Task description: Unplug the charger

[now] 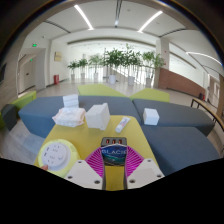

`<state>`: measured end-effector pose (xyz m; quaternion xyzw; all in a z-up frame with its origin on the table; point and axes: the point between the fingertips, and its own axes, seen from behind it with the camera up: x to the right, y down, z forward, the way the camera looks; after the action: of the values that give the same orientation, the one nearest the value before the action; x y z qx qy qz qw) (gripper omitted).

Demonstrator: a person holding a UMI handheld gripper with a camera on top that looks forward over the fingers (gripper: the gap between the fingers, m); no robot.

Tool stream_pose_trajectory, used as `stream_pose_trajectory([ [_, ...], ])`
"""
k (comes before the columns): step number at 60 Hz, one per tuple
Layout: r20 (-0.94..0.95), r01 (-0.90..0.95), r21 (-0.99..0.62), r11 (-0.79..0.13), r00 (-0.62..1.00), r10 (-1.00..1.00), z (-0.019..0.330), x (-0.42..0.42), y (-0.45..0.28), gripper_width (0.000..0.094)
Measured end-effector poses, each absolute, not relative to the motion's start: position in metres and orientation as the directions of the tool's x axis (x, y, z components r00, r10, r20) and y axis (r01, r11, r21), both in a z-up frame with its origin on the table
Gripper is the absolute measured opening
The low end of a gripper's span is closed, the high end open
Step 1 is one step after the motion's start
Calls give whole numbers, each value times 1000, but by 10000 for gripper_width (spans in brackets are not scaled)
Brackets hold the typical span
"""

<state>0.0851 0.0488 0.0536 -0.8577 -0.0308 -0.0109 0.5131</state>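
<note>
The gripper [113, 172] shows only its two pale fingers [82, 171], cut off below where they run out of view; the pink pads [96, 158] on their inner faces press from both sides on a small dark box [114, 155], so the fingers stand narrow and clamped on it. The box bears white lettering too small to read, and whether it is the charger cannot be told; no cable, plug or socket can be made out near it. It sits over a yellow table [105, 135], whose near part is hidden by the fingers. Beside the left finger lies a round yellow-rimmed thing [56, 155] with a white middle, hard to identify. Beyond the box lie a white remote-like bar [122, 125], a white bag or carton [97, 115], a crumpled white heap [68, 116] and, further right, a small white box [150, 116]. Grey sofas [175, 118] ring the table, and potted plants [122, 63] stand far behind before bright windows.
</note>
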Motion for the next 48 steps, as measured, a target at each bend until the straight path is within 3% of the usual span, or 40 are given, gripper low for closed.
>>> stream_pose_trajectory([
  [8, 59, 71, -809, -583, 997, 40, 1, 82, 63, 276],
  [13, 74, 74, -774, -628, 997, 26, -11, 96, 56, 370],
  [15, 77, 77, -774, -629, 997, 27, -10, 96, 58, 466],
  [16, 84, 79, -770, -633, 996, 21, -10, 98, 57, 603],
  [18, 108, 88, -763, -641, 994, 7, -9, 104, 56, 709],
  [19, 119, 93, -759, -644, 993, 3, -7, 104, 59, 825],
  [33, 141, 129, -777, -616, 990, 29, 50, 103, 14, 850],
  [48, 176, 171, -825, -539, 983, 43, 131, 83, -92, 847],
])
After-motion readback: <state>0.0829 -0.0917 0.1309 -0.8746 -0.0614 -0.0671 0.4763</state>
